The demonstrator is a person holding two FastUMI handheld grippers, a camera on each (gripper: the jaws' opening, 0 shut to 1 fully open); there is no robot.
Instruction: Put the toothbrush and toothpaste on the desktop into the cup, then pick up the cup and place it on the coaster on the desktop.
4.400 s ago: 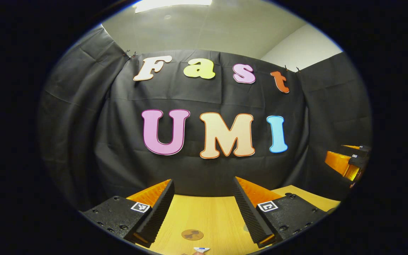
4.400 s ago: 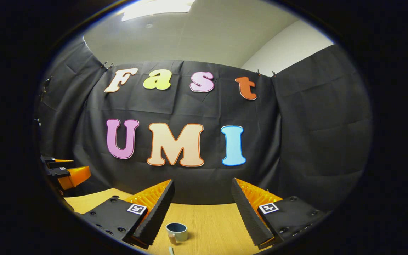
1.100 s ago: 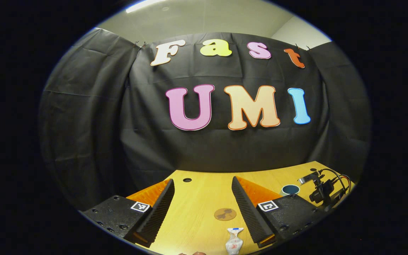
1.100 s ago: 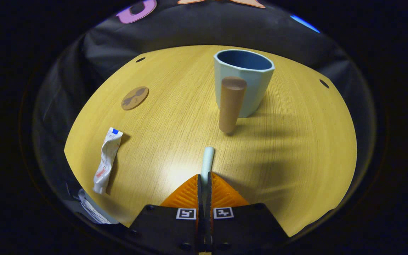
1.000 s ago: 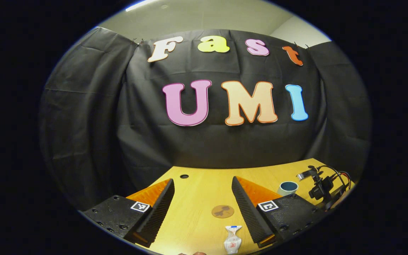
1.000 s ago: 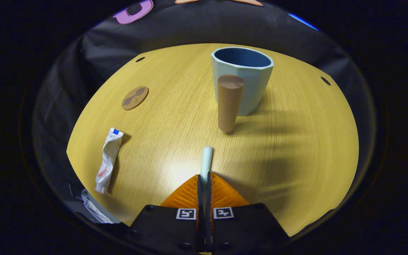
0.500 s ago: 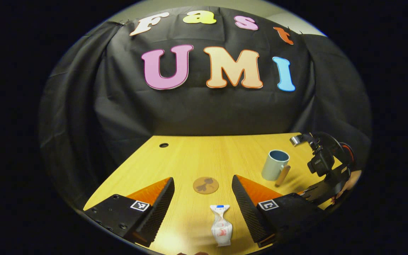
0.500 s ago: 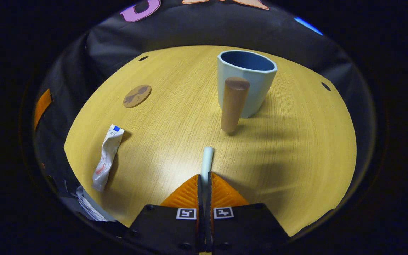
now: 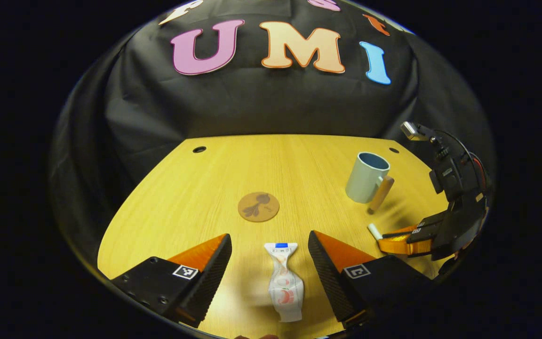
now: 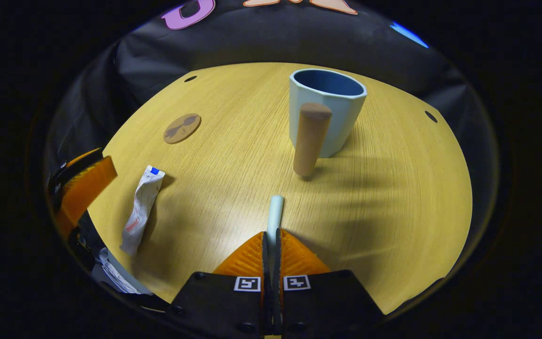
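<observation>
Left gripper view: looking down at the wooden desktop (image 9: 195,188); left gripper (image 9: 269,245) hanging over the near edge with its two fingers spread wide and holding nothing; toothpaste (image 9: 284,282) lying flat right between those fingers, a little past the tips; long way of the tube running straight away from the claw, blue cap end pointing toward the coaster (image 9: 258,206), fat crimped end pointing back; so probably needing only a drop down and a squeeze across the thin middle; coaster sitting just past the tube, bare; cup (image 9: 366,177) standing upright well off to the right, wooden handle (image 9: 380,194) sticking out on its near side; right gripper (image 9: 395,238) showing low at the far right, pinching the pale toothbrush (image 9: 374,230), whose free end is poking toward the cup.

Right gripper view: right gripper (image 10: 271,240) with fingers pressed together on the toothbrush (image 10: 275,214); brush stick pointing straight ahead, right at the cup (image 10: 326,108) and its handle (image 10: 309,139); cup standing near, dead ahead, mouth open upward; likely needing a lift and a tip to get the stick over the rim; toothpaste (image 10: 140,207) lying well off to the left, much nearer the left gripper (image 10: 83,181), which is peeking in at the left edge; coaster (image 10: 181,127) farther back on the left.
</observation>
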